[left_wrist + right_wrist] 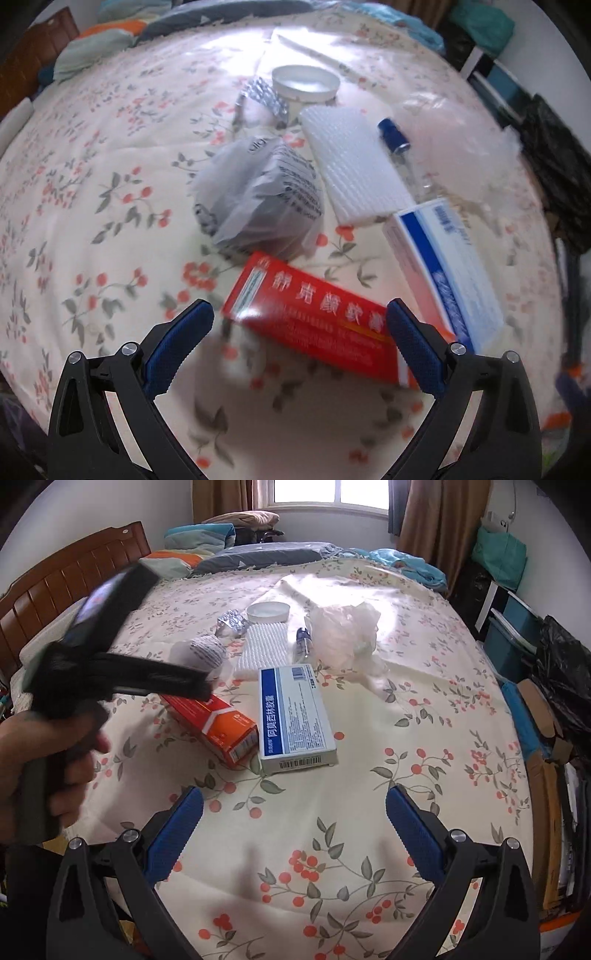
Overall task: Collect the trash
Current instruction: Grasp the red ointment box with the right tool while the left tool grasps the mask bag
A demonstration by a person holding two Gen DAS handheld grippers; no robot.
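Trash is scattered on a bed covered by a cream bedspread printed with red berries and grey-green leaves (424, 716). In the left wrist view, the left claw (300, 317) is seen spread wide, nothing held, its blue ribbed fingers (413, 347) on either side of a long red cardboard box with white lettering (314, 314); whether a finger touches the box cannot be told through the blur. Just beside the red box lies a white and blue flat cardboard box (447, 269). Further off are seen a crumpled grey plastic bag with print (258, 195), a white ribbed foam sheet (354, 166), a small clear bottle with a dark blue cap (395, 138), a round white plastic lid (306, 82), a silver foil blister strip (264, 96) and a crumpled translucent plastic bag (461, 147).

Only in the right wrist view is the person's hand (48, 760) shown, gripping the dark handle of the left tool, which is blurred above the red box. The right claw (294, 805) is also spread wide and empty, over bare bedspread well short of the boxes. A wooden headboard (62, 579), a window (328, 494) and brown curtains (436, 520) are shown there too.
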